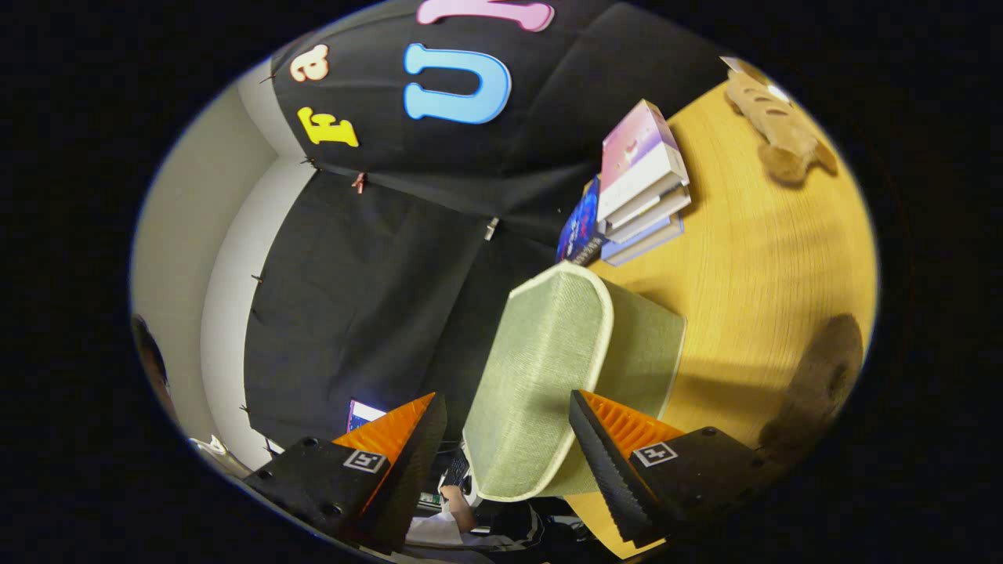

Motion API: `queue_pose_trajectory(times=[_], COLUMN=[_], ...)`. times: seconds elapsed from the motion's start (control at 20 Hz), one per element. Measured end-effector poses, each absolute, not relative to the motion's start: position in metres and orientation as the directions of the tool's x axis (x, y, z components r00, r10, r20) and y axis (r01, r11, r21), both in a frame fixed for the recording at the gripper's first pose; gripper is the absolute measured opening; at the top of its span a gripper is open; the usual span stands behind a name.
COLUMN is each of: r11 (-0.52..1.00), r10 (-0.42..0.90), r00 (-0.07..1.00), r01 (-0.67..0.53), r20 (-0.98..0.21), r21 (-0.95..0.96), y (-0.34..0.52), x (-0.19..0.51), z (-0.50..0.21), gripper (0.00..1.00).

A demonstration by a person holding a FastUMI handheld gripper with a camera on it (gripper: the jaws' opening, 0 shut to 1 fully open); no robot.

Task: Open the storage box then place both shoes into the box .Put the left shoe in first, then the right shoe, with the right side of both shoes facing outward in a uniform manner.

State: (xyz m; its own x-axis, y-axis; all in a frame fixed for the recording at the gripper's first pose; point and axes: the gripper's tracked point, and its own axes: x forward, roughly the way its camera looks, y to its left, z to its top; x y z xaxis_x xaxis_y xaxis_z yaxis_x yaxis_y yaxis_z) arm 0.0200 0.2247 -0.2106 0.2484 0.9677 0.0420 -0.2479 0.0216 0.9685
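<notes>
- Gripper view, nearest item: gripper (pixel 508 439), two wedge-shaped fingers with toothed inner faces and ribbed outer pads; each finger base carries a small square black-and-white marker tag.
- Tool state: fingers stand spread apart, released. Between them sits the lower part of the storage box, with a gap visible on the left finger's side; no pressing contact on both sides can be confirmed.
- Storage box (pixel 548 376): pale green, coarse woven fabric texture, rounded corners, cream piping along the edge. It rests on the table and appears tilted in this rotated view. Whether it is open or closed cannot be determined. No label or writing legible on it.
- Table (pixel 752 258): light wood surface with visible grain, extending beyond and to the side of the storage box.
- Stack of books (pixel 639 184): beyond the storage box, at the table's far edge against the booth wall; rectangular, glossy covers, top one pink-to-white, lower ones blue. Cover print too small to read.
- Tan shoe (pixel 780 125): soft, fuzzy texture, on the table well apart from the storage box, past the books.
- Dark brown shoe (pixel 815 384): blurred, fuzzy outline, on the table near the storage box, beside the right finger.
- Person (pixel 462 513): a sleeve and hand show below the storage box, between the fingers.
</notes>
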Motion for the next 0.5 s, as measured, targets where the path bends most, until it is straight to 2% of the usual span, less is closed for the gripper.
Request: queue_pose_trajectory(times=[0.3,0.5], r11=[-0.040,-0.151], r10=[0.980,0.971], r00=[0.193,0.191], r01=[-0.068,0.022], r20=[0.053,0.144], r21=[0.997,0.988], y=[0.244,0.257], x=[0.011,0.014], z=[-0.244,-0.236], gripper=[0.97,0.96])
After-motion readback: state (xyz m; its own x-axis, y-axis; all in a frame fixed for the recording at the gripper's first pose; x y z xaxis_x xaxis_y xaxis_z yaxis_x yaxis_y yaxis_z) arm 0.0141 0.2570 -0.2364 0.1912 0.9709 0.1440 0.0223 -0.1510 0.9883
